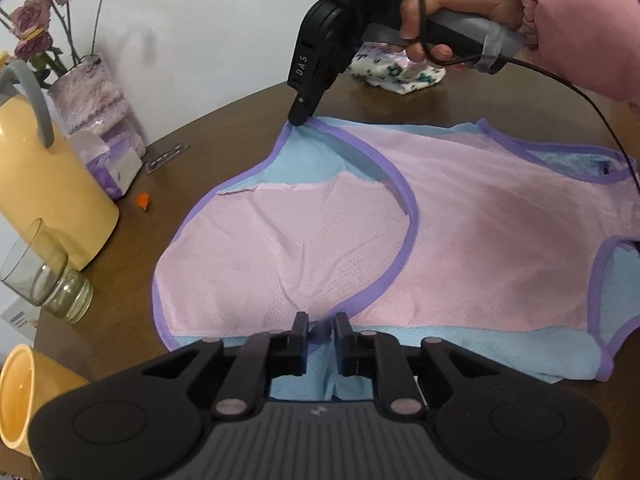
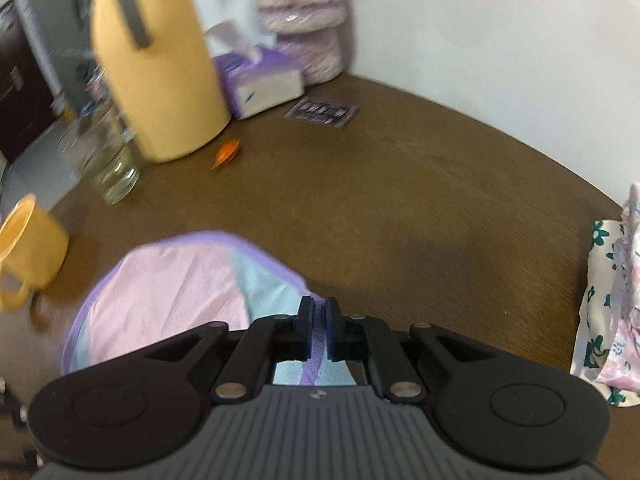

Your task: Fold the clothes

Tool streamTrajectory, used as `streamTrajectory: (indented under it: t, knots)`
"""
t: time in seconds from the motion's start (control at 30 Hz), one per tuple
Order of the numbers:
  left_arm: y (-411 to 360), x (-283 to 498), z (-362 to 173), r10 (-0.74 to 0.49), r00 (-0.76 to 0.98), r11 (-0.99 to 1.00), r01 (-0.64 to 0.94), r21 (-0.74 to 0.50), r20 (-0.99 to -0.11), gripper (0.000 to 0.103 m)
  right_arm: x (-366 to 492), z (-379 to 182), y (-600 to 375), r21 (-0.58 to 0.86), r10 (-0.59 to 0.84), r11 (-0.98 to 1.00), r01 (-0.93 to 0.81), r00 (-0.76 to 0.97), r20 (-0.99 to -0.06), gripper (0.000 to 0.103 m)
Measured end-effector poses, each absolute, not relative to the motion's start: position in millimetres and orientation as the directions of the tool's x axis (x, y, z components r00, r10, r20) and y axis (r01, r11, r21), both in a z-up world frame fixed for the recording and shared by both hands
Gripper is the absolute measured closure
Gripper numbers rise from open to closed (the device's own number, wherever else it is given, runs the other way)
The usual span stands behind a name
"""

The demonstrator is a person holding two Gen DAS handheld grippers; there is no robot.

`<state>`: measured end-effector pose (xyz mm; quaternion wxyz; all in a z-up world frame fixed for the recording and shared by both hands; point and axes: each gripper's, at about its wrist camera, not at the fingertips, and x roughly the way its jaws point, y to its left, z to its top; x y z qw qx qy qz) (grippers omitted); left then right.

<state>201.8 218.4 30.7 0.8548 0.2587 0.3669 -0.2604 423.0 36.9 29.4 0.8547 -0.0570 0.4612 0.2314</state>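
Left gripper [image 1: 320, 330]: jaws nearly together, clamped on the purple trim at the near edge of the garment [image 1: 460, 232]. Right gripper [image 2: 319, 318]: jaws together on the same kind of purple trim, at the garment's far edge; the left wrist view showed its tip pressed down at that far corner.

The garment, a pink and blue mesh vest with purple binding, lay spread on the brown counter [image 2: 400, 168], its left portion already turned over onto the body. Both grips sat on the ends of that turned-over flap.

Findings on surroundings: 1 floral cloth bundle [image 1: 400, 70] lay folded at the far side, apart from the vest. On the left stood a yellow jug [image 1: 40, 184], a drinking glass [image 1: 44, 276], a yellow mug [image 1: 24, 396], a tissue box [image 1: 112, 164] and a vase of dried roses [image 1: 92, 100]. The right wrist view was motion-blurred, so fine detail there could not be confirmed.

Risks, in my judgement:
1. Each grip held only narrow trim; thin mesh could slip free if pulled unevenly, leaving the fold skewed.
2. A leftward sweep could strike the glass or mug, which stood near the garment's left edge.
3. The right gripper's cable [image 1: 580, 100] trailed over the vest and could drag the fabric.
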Motion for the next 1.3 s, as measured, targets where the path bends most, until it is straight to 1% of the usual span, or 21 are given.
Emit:
streamTrajectory:
  t: [0.1,0.23,0.27,0.33,0.43,0.53,0.6,0.63,0.67,0.8,1.07,1.17,1.3]
  knots:
    - [223,203,30,-0.236,0.602,0.744,0.617,0.257,-0.763,0.089,426,16,46,0.063,0.298,0.894,-0.444,0.482,-0.824,0.098]
    - [231,194,39,-0.287,0.604,0.750,0.624,0.218,-0.744,0.087,425,5,48,0.112,0.333,0.893,-0.436,0.472,-0.816,0.098]
    - [231,193,41,-0.296,0.599,0.741,0.636,0.217,-0.744,0.085,425,6,47,0.112,0.335,0.893,-0.436,0.478,-0.812,0.098]
    - [230,191,42,-0.311,0.587,0.721,0.658,0.217,-0.747,0.085,424,7,45,0.113,0.336,0.897,-0.428,0.492,-0.803,0.098]
    - [222,197,36,-0.281,0.571,0.695,0.676,0.246,-0.771,0.082,424,9,43,0.122,0.339,0.899,-0.422,0.489,-0.804,0.098]
    - [220,210,31,-0.256,0.564,0.694,0.672,0.257,-0.785,0.082,421,9,46,0.113,0.340,0.892,-0.438,0.486,-0.805,0.098]
    - [223,217,29,-0.253,0.557,0.693,0.675,0.253,-0.791,0.084,419,7,48,0.108,0.340,0.889,-0.445,0.483,-0.807,0.098]
    - [224,220,28,-0.257,0.543,0.689,0.683,0.242,-0.799,0.087,419,6,48,0.108,0.340,0.888,-0.447,0.481,-0.808,0.098]
    - [224,220,27,-0.256,0.531,0.685,0.689,0.236,-0.807,0.100,419,6,49,0.108,0.341,0.887,-0.448,0.479,-0.809,0.098]
    - [222,218,24,-0.228,0.518,0.689,0.684,0.239,-0.824,0.101,419,2,49,0.109,0.341,0.886,-0.450,0.474,-0.812,0.098]
    - [232,214,42,-0.145,0.619,0.748,0.579,0.324,-0.772,0.102,420,4,42,0.123,0.350,0.893,-0.432,0.499,-0.793,0.098]
    - [239,222,35,-0.094,0.608,0.778,0.539,0.323,-0.788,0.102,420,4,40,0.129,0.350,0.901,-0.415,0.519,-0.780,0.098]
    - [243,223,30,-0.088,0.605,0.796,0.520,0.309,-0.792,0.102,425,2,39,0.152,0.353,0.911,-0.384,0.534,-0.769,0.098]
